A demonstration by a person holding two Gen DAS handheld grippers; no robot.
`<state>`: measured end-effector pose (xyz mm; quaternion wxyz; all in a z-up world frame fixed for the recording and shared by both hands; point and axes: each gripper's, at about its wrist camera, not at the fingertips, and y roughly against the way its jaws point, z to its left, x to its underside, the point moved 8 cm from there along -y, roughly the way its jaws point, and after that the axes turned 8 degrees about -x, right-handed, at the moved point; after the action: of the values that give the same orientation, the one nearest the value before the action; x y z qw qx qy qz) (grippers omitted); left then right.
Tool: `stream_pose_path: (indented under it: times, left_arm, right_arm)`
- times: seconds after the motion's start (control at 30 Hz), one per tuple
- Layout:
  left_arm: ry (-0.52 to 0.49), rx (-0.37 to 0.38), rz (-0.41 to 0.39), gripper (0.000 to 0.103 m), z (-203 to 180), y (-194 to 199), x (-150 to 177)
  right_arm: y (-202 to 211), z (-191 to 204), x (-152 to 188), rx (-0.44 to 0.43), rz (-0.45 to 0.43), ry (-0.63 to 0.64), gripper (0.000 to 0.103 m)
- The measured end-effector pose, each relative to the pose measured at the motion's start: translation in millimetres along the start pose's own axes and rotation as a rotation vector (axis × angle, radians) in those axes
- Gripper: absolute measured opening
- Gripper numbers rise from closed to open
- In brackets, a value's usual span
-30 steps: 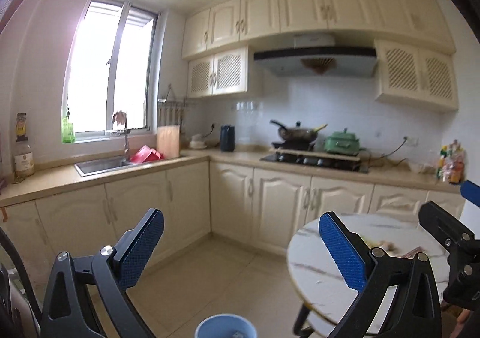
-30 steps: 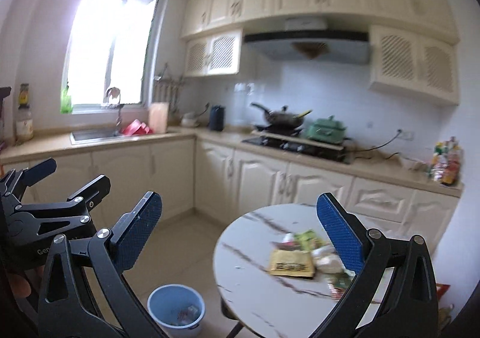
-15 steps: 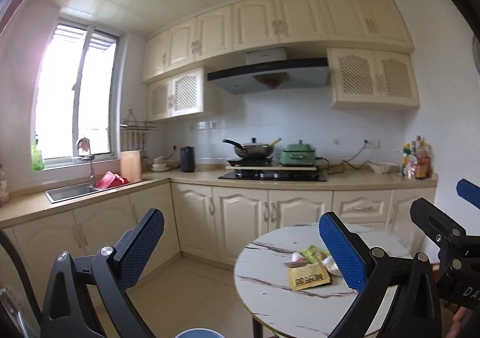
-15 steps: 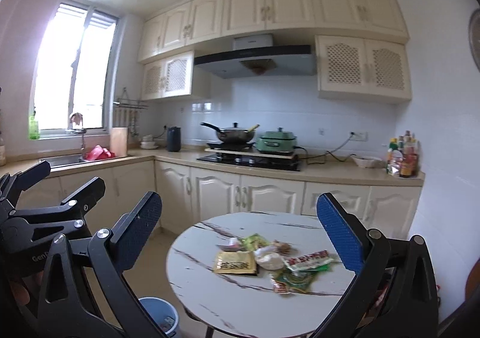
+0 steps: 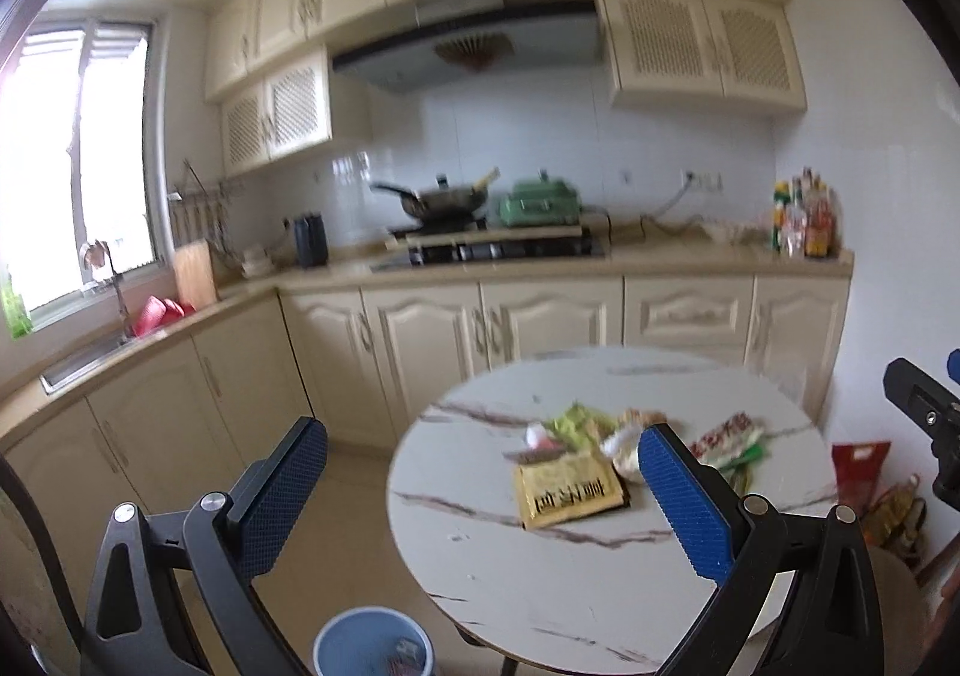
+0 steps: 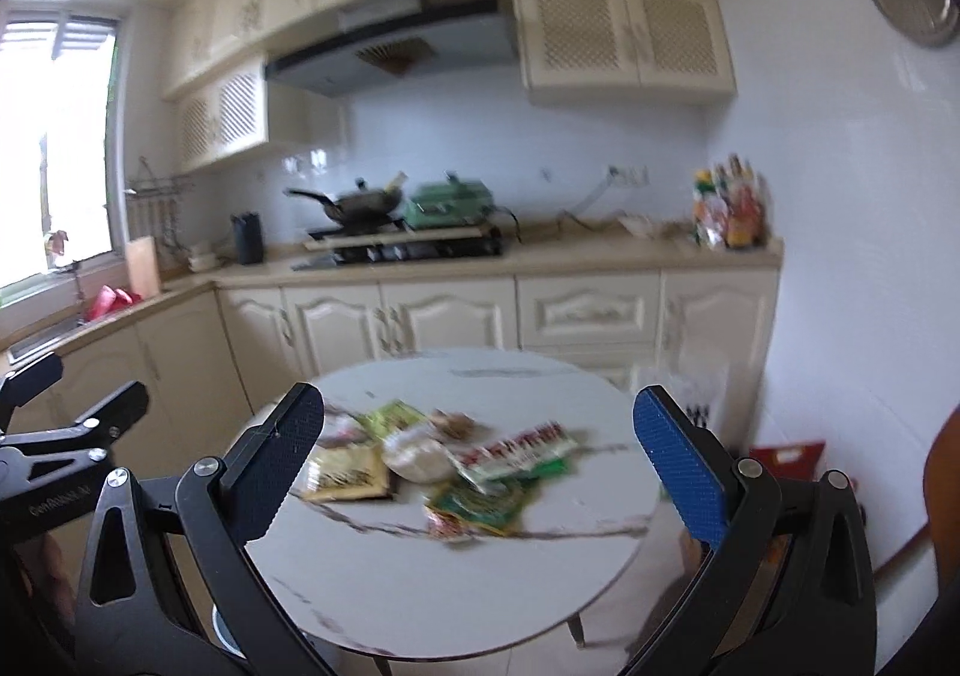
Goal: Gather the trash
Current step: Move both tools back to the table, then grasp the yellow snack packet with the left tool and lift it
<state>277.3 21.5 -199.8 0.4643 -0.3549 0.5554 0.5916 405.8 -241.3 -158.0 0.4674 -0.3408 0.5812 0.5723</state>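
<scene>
- The left gripper [image 5: 480, 502] hangs in the air over the near edge of a round marble desk [image 5: 570, 586], its jaws spread wide and holding nothing.
- The right gripper [image 6: 477, 472] hovers wide open above the same desk [image 6: 420, 586], also with nothing between its blue pads [image 6: 681, 481].
- A cluster of trash sits near the middle of the desk: a yellow packet [image 5: 567, 487] lies flat at the left of the heap, touching a crumpled white wrapper [image 6: 417, 457]; just beside them are a red-and-green wrapper [image 6: 516, 451] and a green packet [image 6: 474, 505]. The frames are blurred, so the labels cannot be read.
- A blue bin [image 5: 372, 643] stands on the floor below the desk's left edge, with some scraps inside.
- Behind, a wok [image 5: 444, 199] rests on the stove, against cream cabinets [image 5: 540, 316].
</scene>
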Motion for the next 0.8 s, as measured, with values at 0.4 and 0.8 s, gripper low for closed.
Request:
stream_pose_path:
  times: [0.4, 0.8]
  left_arm:
    - [-0.069, 0.123, 0.338, 0.102, -79.0, -167.8, -19.3]
    - [-0.083, 0.147, 0.533, 0.102, -113.9, -272.2, -15.3]
  right_arm:
    - [-108.9, -56.6, 78.3, 0.053, 0.289, -0.070, 0.103]
    - [-173.3, -69.7, 112.0, 0.026, 0.421, -0.079, 0.103]
